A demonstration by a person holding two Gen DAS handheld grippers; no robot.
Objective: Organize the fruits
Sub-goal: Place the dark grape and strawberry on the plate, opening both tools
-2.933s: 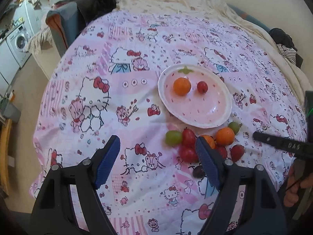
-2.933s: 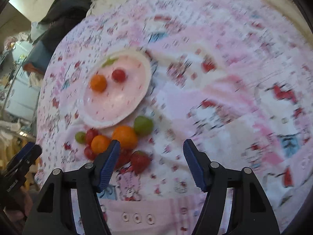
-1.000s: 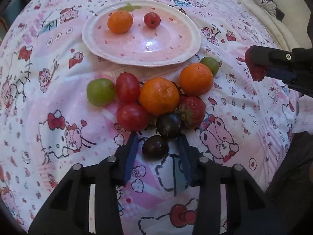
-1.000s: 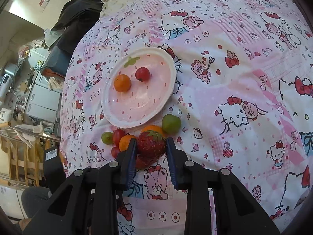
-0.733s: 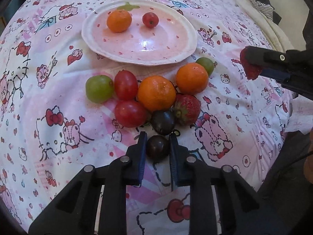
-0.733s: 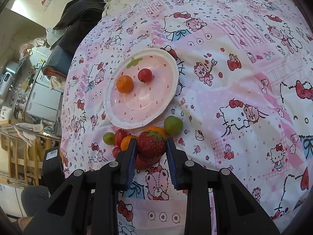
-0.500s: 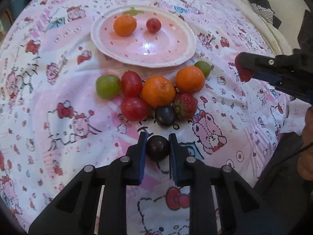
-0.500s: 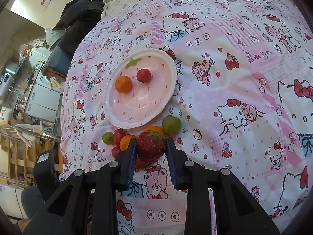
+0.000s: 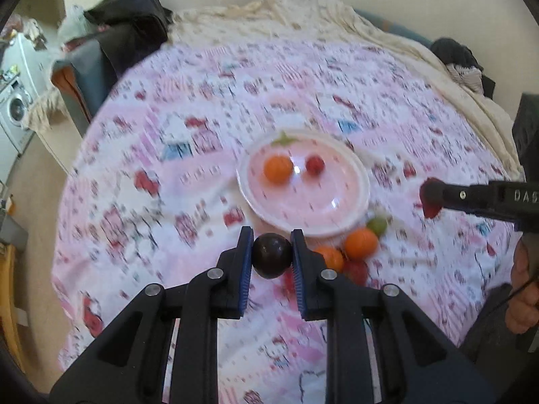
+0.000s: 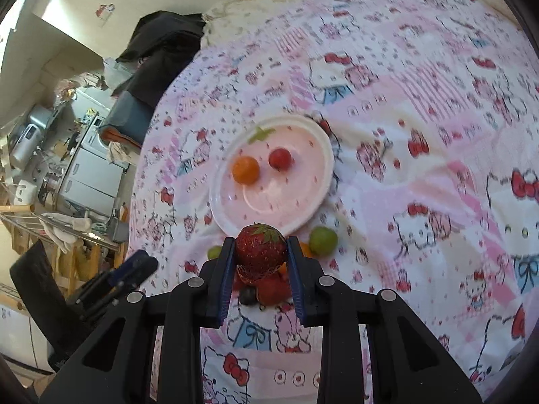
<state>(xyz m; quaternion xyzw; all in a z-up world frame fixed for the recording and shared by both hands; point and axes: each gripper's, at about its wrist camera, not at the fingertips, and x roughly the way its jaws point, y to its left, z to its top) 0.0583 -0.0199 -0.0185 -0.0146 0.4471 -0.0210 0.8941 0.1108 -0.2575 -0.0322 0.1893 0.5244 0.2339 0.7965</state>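
My left gripper (image 9: 271, 256) is shut on a dark plum (image 9: 271, 255) and holds it above the bedspread, just in front of the pink plate (image 9: 350, 212). The plate holds an orange (image 9: 278, 169) and a small red fruit (image 9: 315, 165). My right gripper (image 10: 260, 256) is shut on a strawberry (image 10: 261, 247), held above the fruit pile. The right gripper with the strawberry shows at the right of the left wrist view (image 9: 433, 198). Loose fruit lies by the plate's near edge: oranges (image 9: 360, 244), a green fruit (image 10: 322, 240), red fruits and another dark plum (image 10: 247, 295).
A pink Hello Kitty bedspread (image 10: 421, 168) covers the bed. Dark clothes (image 9: 131, 30) lie at the far left corner, more clothes (image 9: 454, 54) at far right. A washing machine (image 9: 13, 107) and kitchen clutter stand to the left. The left gripper's tip shows in the right wrist view (image 10: 134, 269).
My left gripper closed on the dark plum, lifted it off the bedspread and pulled back. My right gripper kept holding the strawberry, moving slightly toward the plate.
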